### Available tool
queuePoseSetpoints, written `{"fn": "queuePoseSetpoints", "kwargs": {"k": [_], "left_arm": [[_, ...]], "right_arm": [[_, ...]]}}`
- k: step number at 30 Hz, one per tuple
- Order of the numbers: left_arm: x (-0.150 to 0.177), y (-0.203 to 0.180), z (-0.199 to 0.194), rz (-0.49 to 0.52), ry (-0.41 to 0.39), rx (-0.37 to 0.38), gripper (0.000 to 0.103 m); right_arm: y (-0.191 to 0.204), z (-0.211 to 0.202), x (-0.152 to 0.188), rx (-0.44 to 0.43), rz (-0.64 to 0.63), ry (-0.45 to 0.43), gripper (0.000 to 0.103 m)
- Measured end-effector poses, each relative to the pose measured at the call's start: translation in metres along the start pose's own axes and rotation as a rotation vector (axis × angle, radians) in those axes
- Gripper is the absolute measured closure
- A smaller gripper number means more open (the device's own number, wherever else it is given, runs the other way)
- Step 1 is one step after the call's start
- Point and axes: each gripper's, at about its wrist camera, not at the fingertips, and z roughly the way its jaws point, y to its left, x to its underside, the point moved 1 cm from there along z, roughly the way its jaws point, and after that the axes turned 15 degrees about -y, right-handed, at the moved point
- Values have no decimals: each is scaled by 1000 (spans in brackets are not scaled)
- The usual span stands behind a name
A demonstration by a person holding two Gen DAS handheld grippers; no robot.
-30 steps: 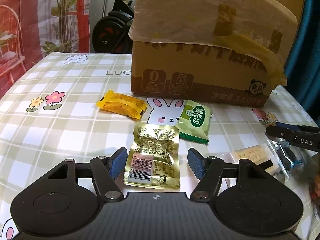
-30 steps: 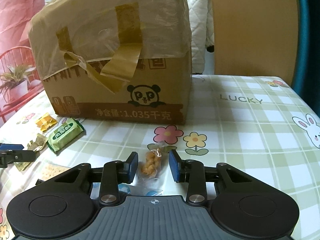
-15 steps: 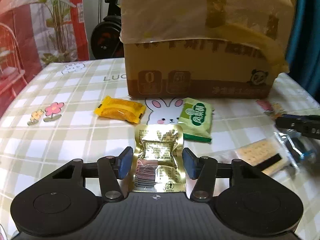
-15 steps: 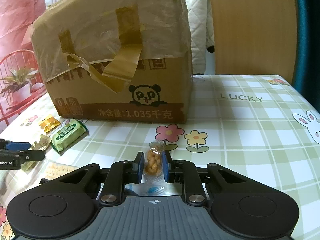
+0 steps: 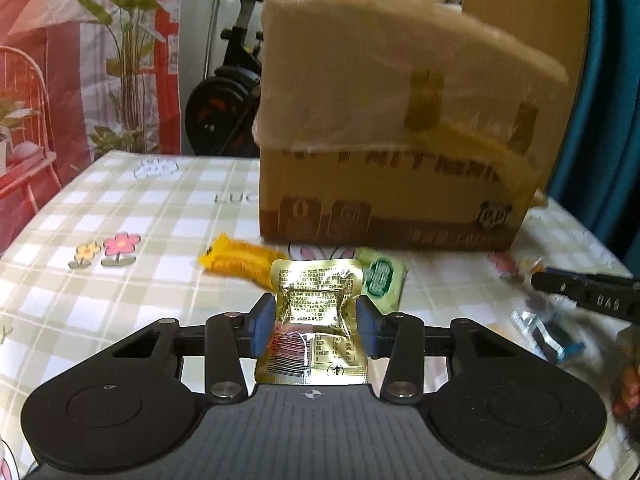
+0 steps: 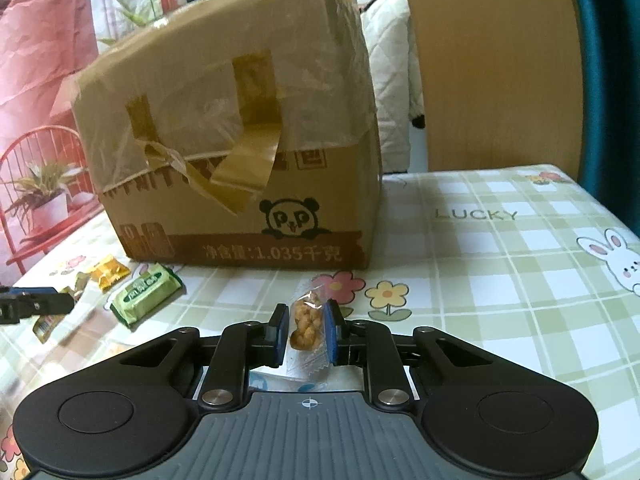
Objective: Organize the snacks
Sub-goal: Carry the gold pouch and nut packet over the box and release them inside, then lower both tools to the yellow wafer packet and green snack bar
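My left gripper has its jaws closing, and the blue pads pinch a gold foil packet at its waist, lifted a little off the checked tablecloth. Behind it lie a yellow packet and a green packet, in front of a taped cardboard box. My right gripper is shut on a small clear bag of orange snack. The box stands just beyond it, with the green packet and yellow packet to the left.
Clear wrappers with a blue piece lie at the right of the left wrist view, below the right gripper's black finger. A red chair and a plant stand past the table's left edge. A wooden panel rises behind the table.
The left jaws closed from wide apart onto the gold packet and raised it slightly. The right jaws closed onto the clear snack bag and stayed in place.
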Motion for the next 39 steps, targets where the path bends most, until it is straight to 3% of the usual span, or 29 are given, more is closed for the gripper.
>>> {"fn": "queuePoseSetpoints", "kwargs": {"k": [6, 14, 21, 26, 30, 34, 39], "left_arm": [[-38, 0, -13, -9, -116, 24, 57], [-109, -19, -17, 27, -292, 89, 57], [-173, -46, 27, 37, -354, 125, 56], [-200, -62, 75, 38, -306, 123, 55], [-199, -66, 103, 70, -226, 129, 45], [-190, -56, 107, 74, -172, 125, 37], [-184, -26, 85, -23, -166, 137, 36]], "right_arm": [[4, -17, -23, -17, -6, -75, 86], [22, -32, -114, -104, -88, -286, 86], [23, 8, -189, -94, -122, -327, 86], [21, 56, -204, -36, -79, -256, 85], [23, 76, -196, 2, -74, -204, 81], [25, 67, -188, -26, -62, -229, 66], [30, 41, -184, -42, -52, -231, 63]]}}
